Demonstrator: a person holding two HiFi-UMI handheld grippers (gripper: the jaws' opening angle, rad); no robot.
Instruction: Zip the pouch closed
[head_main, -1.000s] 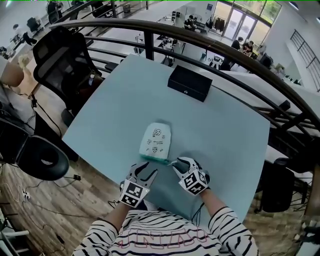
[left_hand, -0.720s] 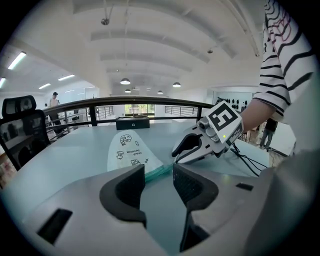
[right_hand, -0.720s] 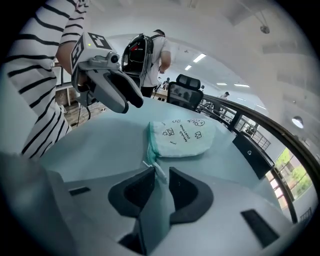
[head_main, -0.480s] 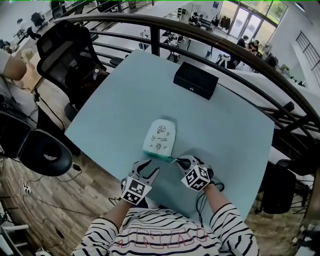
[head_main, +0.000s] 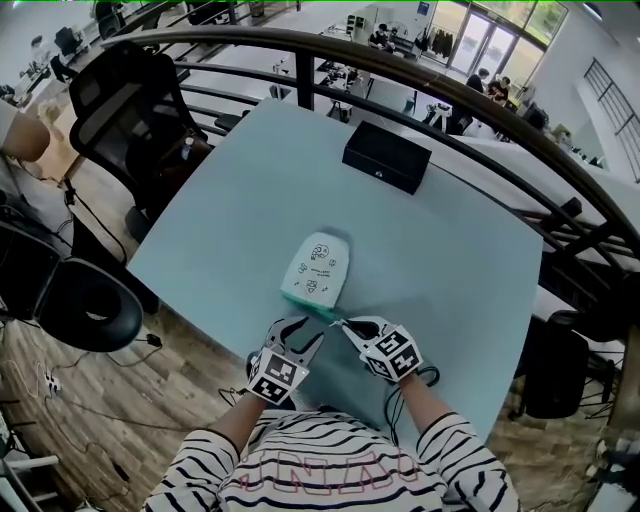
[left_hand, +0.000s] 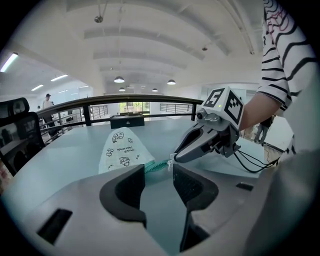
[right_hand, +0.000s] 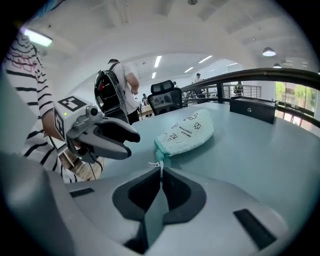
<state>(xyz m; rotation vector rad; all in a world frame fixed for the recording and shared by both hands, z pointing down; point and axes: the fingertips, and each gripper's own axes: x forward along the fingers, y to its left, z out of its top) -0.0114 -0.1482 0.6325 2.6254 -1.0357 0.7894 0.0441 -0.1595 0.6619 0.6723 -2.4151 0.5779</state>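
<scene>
A pale mint pouch with small cartoon prints lies flat on the light blue table; its teal zipper end faces me. My right gripper has just been closing, and its jaws now pinch the small white zipper pull at the pouch's near right corner. My left gripper stands open just short of the pouch's near edge, with nothing between its fingers. In the left gripper view the right gripper touches the zipper's end. The left gripper shows open in the right gripper view too.
A black box sits near the table's far edge, by a dark curved railing. An office chair stands at the far left and a black stool at the near left. The table's near edge lies just beneath my hands.
The right gripper's jaws went from wide open to shut on the zipper pull, and the gripper rolled and shifted slightly. The left gripper hardly moved.
</scene>
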